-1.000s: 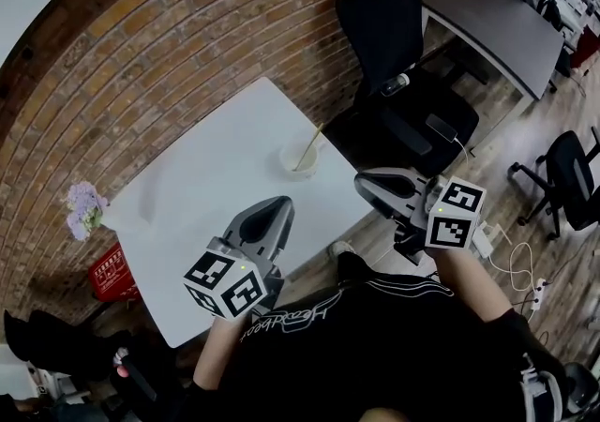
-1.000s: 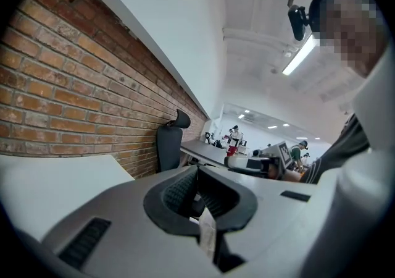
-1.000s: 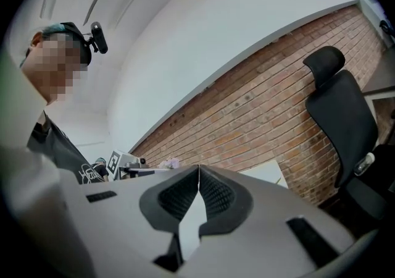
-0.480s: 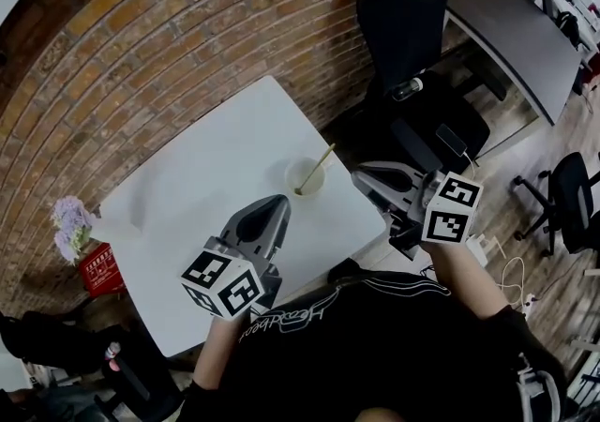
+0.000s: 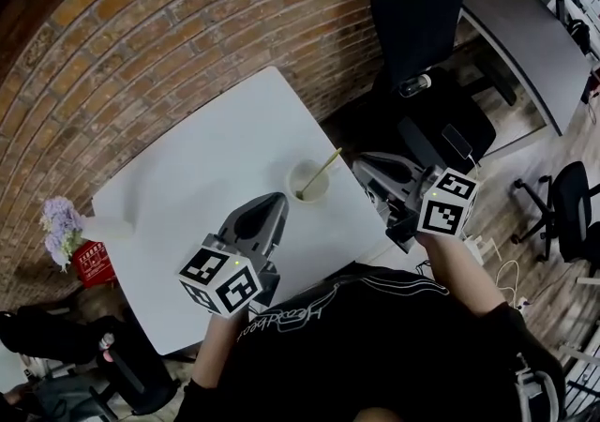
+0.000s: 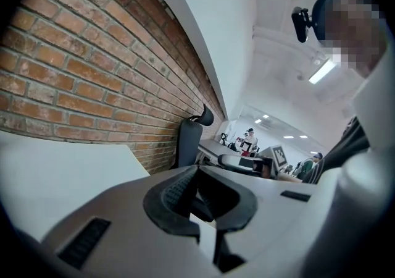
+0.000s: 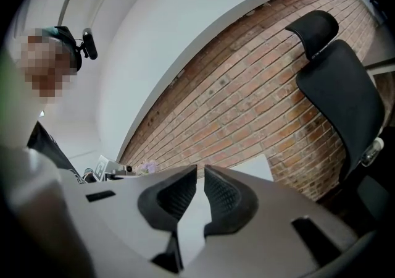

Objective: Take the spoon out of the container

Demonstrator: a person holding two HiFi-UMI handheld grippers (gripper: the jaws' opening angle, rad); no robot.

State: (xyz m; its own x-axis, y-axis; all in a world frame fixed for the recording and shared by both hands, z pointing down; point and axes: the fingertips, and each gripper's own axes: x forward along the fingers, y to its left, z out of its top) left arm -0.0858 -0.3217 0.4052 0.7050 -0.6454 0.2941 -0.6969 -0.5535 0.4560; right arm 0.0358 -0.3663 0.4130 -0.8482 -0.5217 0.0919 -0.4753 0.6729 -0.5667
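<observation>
A pale round container (image 5: pixel 307 182) stands on the white table (image 5: pixel 206 167) near its right corner. A light wooden spoon (image 5: pixel 322 170) leans out of it toward the upper right. My left gripper (image 5: pixel 275 203) hovers over the table's near edge, just left of and below the container, shut and empty. Off the table's right corner, my right gripper (image 5: pixel 360 167) is also shut and empty, its tip a short way right of the spoon. In the left gripper view the gripper (image 6: pixel 197 170) faces the brick wall. The right gripper view shows its gripper (image 7: pixel 200 170) with nothing between the pads.
A brick wall (image 5: pixel 187 45) runs behind the table. A black office chair (image 5: pixel 422 7) stands right of the table, a grey desk (image 5: pixel 525 31) beyond it. Purple flowers (image 5: pixel 56 223) and a red box (image 5: pixel 94 263) sit at the table's left end. Another chair (image 5: pixel 574 209) is at far right.
The head view has swung, so the table and container sit lower and nearer the grippers. Both grippers have stayed shut, and the right gripper's tip is closer to the container.
</observation>
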